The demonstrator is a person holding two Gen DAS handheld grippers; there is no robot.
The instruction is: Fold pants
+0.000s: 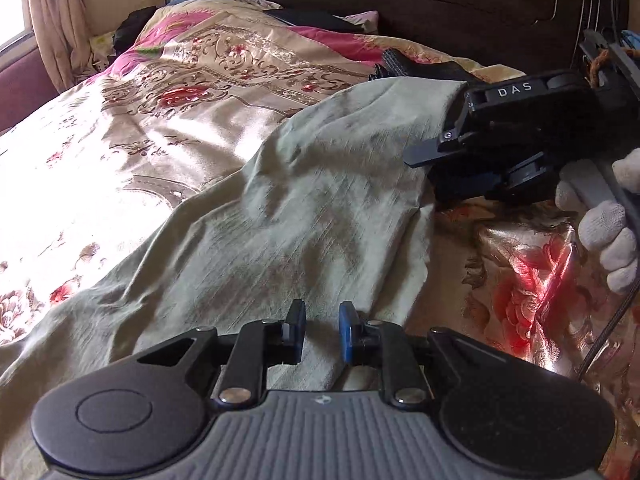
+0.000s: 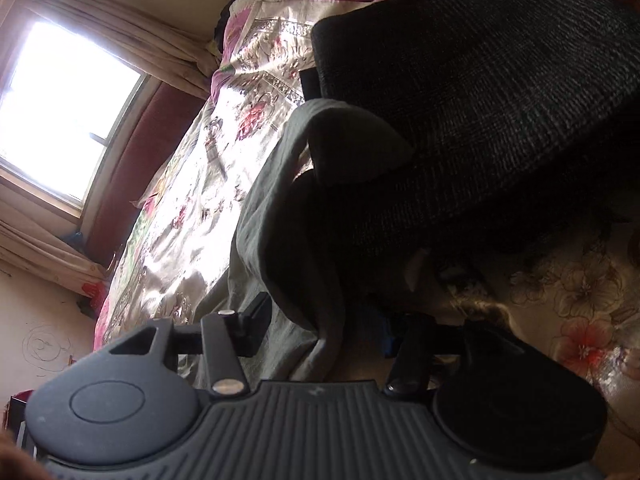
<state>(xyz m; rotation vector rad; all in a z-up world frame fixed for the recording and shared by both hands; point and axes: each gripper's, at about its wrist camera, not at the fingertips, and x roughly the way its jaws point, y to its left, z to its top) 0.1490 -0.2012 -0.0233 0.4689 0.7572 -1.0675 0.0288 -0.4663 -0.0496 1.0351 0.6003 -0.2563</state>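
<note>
I am holding my left tongs (image 1: 322, 330) just over the near end of the pants (image 1: 280, 200), their black and blue fingers standing slightly parted with nothing pinched between them. The pants are lying on the bed (image 1: 120, 140), a pale grey-green, faintly streaked cloth, creased and rumpled, stretching away across the floral cover toward the dark headboard (image 1: 460, 8). At their far right edge my right tongs (image 2: 320, 330) are sitting unclenched, a dark fold of the pants hanging loose between the parted fingers. My white-gloved right hand (image 1: 604, 216) is gripping the handle. A black woven cloth (image 2: 500, 100) is lying beyond, near the headboard.
</note>
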